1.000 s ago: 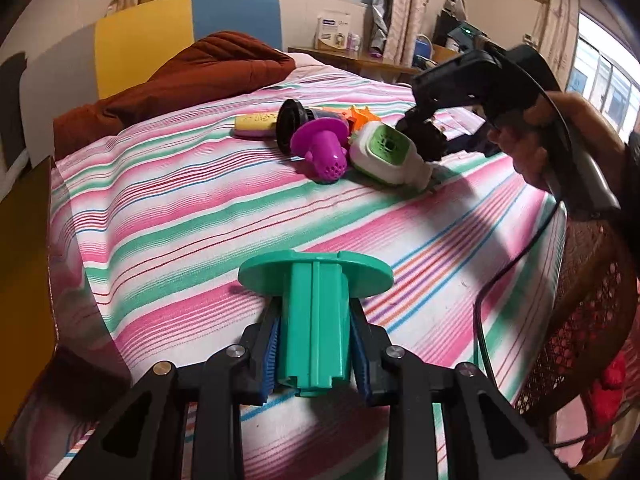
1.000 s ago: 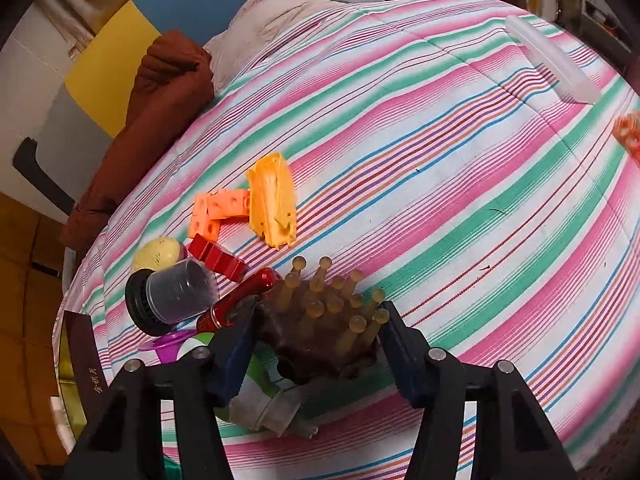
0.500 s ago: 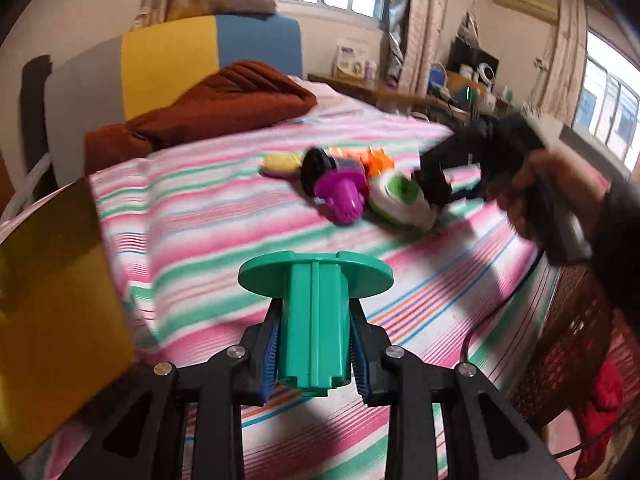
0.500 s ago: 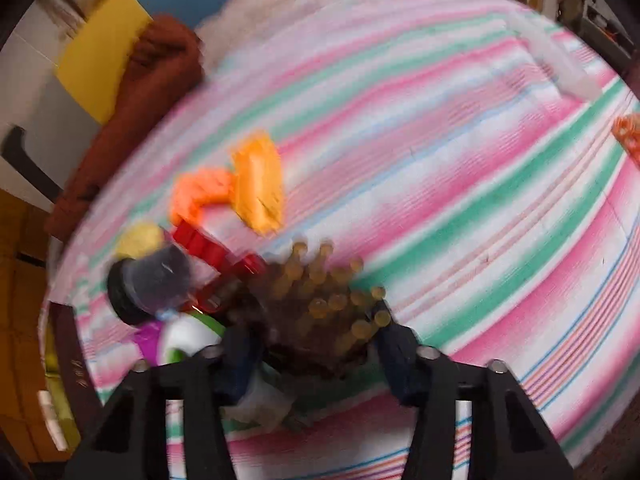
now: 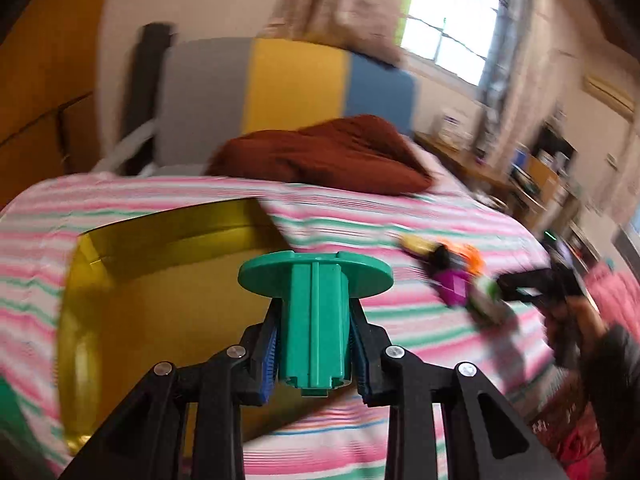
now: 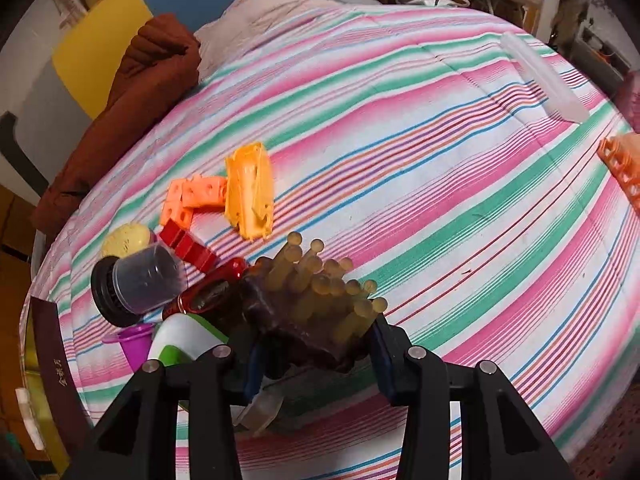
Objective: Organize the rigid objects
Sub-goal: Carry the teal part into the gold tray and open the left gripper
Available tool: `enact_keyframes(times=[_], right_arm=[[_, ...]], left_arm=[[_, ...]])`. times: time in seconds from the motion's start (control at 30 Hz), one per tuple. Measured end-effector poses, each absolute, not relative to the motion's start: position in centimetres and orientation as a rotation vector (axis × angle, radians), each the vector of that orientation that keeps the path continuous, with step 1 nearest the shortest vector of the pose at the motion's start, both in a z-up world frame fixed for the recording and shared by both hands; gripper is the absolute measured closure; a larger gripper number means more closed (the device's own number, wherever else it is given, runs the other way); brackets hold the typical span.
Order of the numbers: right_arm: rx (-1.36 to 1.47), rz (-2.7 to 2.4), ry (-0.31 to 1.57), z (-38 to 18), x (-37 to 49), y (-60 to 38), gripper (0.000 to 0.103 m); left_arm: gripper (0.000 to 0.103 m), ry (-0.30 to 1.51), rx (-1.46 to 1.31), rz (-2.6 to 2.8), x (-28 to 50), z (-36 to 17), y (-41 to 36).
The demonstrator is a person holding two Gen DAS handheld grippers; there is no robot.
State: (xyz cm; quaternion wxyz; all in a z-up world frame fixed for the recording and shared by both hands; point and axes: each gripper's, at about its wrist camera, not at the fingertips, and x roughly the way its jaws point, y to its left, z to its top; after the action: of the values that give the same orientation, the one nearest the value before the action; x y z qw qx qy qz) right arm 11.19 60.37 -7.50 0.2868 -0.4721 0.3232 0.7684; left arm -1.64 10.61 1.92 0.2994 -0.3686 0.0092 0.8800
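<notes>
My left gripper [image 5: 314,356] is shut on a green plastic spool [image 5: 315,312] and holds it above a gold box [image 5: 132,280] on the striped bed. My right gripper [image 6: 316,354] is shut on a dark brown brush with amber bristles [image 6: 316,296], held just above the bed beside a pile of toys: a clear cup with black lid [image 6: 136,284], a red piece [image 6: 208,292], a purple cup [image 6: 134,342], a white and green object [image 6: 180,340], orange blocks [image 6: 192,198] and a yellow cheese block [image 6: 250,190]. The pile shows blurred in the left wrist view [image 5: 456,276].
A brown blanket [image 5: 328,156] lies at the head of the bed. A clear plastic lid [image 6: 544,76] lies at the far right edge, an orange rack [image 6: 622,164] at the right. A dark box edge [image 6: 56,368] stands at the left.
My left gripper has swung left with the green spool and is now over the gold box. My right gripper stays shut on the brush near the toy pile.
</notes>
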Motion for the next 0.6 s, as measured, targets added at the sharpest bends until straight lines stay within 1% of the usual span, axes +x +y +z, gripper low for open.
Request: enact_keyframes(times=[0.13, 0.27, 0.4, 0.57, 0.6], right_arm=[[-1.209, 2.091, 0.82, -6.3, 11.8, 60.0, 0.059], [-1.176, 2.125, 0.786, -5.6, 11.5, 59.4, 0.059], [-1.165, 2.137, 0.777, -5.4, 11.3, 59.0, 0.059], [-1.161, 2.138, 0.786, -5.5, 11.3, 59.1, 0.059], [-1.162, 2.139, 0.779, -5.7, 10.7, 59.0, 0.059]], left_arm=[[0.073, 0.059, -1.064, 2.481, -6.7, 0.8, 6.7], [0.073, 0.0, -1.224, 2.515, -12.4, -1.4, 3.9], [0.073, -0.113, -1.386, 2.511, -17.1, -4.3, 2.2], [0.073, -0.115, -1.436, 2.563, -20.0, -6.0, 1.5], [0.073, -0.089, -1.426, 2.588, -20.5, -6.3, 1.6]])
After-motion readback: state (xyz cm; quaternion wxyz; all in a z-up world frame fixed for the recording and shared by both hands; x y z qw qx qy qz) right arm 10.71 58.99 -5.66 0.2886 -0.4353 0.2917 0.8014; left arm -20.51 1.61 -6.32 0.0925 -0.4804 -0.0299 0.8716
